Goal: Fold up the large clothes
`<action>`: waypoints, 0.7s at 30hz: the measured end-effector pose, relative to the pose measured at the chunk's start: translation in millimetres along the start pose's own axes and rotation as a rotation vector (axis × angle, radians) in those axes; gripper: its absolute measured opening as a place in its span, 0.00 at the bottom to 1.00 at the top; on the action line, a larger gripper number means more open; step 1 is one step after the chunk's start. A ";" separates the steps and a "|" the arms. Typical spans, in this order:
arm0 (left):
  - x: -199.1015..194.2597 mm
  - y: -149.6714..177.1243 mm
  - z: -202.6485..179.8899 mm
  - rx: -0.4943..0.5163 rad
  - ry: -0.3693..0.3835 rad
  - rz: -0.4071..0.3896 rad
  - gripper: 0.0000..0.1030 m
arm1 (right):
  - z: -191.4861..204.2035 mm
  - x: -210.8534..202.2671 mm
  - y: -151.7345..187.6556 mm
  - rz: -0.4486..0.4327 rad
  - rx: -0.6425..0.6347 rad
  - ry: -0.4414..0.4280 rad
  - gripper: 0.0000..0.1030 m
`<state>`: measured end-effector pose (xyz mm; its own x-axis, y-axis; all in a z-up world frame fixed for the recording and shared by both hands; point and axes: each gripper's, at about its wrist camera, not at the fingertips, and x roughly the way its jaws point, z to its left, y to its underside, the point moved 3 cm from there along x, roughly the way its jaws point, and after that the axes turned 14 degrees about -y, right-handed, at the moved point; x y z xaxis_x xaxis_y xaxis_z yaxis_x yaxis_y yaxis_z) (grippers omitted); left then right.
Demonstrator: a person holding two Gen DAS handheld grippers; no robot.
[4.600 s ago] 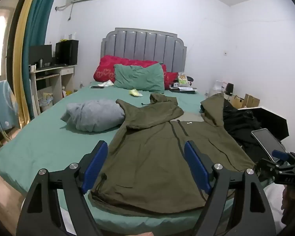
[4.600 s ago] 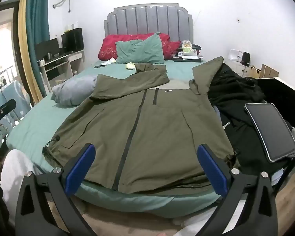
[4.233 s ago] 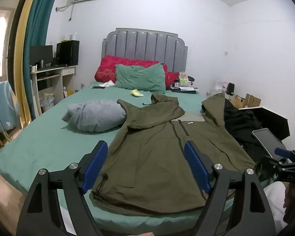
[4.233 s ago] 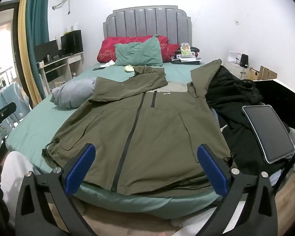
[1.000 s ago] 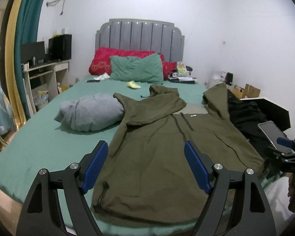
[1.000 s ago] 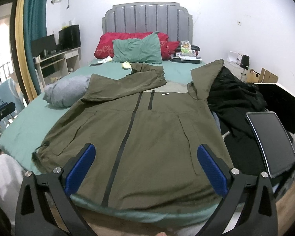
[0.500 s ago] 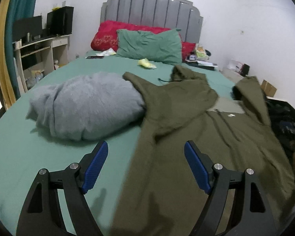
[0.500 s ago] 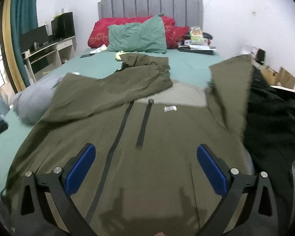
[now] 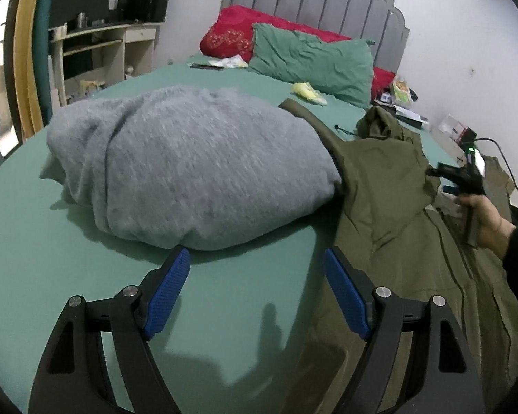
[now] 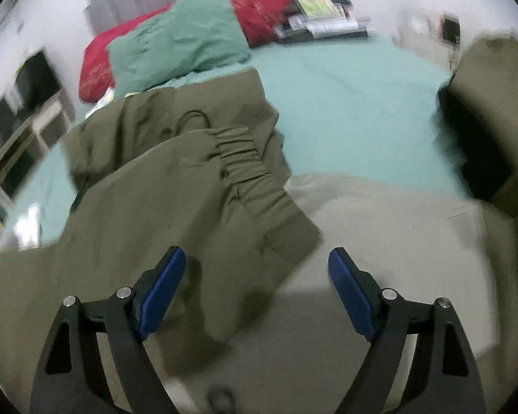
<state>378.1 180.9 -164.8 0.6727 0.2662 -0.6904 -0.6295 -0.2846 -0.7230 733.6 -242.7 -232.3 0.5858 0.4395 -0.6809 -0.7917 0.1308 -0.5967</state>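
An olive hooded jacket (image 9: 397,214) lies front up on the green bed sheet (image 9: 51,241). One sleeve is folded across its chest, and its elastic cuff (image 10: 245,172) ends near the pale neck lining (image 10: 380,234). My left gripper (image 9: 257,289) is open above the sheet, between the jacket's left edge and a grey bundle, with nothing between its fingers. My right gripper (image 10: 257,293) hovers just short of the folded sleeve's cuff. Its jaws are closing, the pads are clear of the cloth and the view is blurred. A hand (image 9: 480,214) holds this right gripper (image 9: 456,179) over the chest.
A grey bundled garment (image 9: 190,162) lies on the jacket's far sleeve. Green (image 9: 310,58) and red (image 9: 231,38) pillows lean on the grey headboard (image 9: 314,0). Black clothes (image 10: 473,145) lie at the bed's right side. A desk (image 9: 96,45) stands on the left.
Both grippers have swept forward and down over the bed, the left up to the grey bundle, the right to the folded sleeve's cuff. The right jaws have narrowed a little.
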 end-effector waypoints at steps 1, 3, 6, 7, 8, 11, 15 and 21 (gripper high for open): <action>0.8 0.2 0.4 -0.002 0.001 0.006 0.80 | 0.5 3.8 0.6 0.004 0.009 -0.001 0.71; 0.5 0.9 -1.2 0.002 0.004 0.014 0.80 | 6.9 5.3 4.6 0.018 -0.004 -0.012 0.22; -7.3 0.1 -6.4 0.008 0.016 -0.001 0.80 | 27.3 -24.8 13.3 -0.012 -0.127 0.051 0.14; -10.1 -0.4 -8.3 0.013 0.020 -0.011 0.80 | 27.7 -36.5 13.5 -0.024 -0.136 0.066 0.14; -13.3 -0.3 -11.4 0.021 0.021 -0.019 0.80 | 27.0 -49.1 12.9 -0.034 -0.141 0.085 0.14; -24.3 -2.1 -21.4 0.026 0.044 -0.033 0.80 | 23.0 -107.0 28.8 -0.023 -0.180 0.180 0.14; -37.4 -2.9 -31.9 0.033 0.065 -0.048 0.80 | -9.2 -161.1 60.6 0.038 -0.164 0.296 0.14; -41.4 8.3 -47.1 0.067 0.074 -0.049 0.80 | -68.2 -182.4 114.2 0.190 -0.054 0.250 0.53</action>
<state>363.4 124.1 -141.0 0.7287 0.2083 -0.6524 -0.6183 -0.2098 -0.7575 548.2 -368.5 -205.2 0.4580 0.2188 -0.8616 -0.8846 0.0165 -0.4661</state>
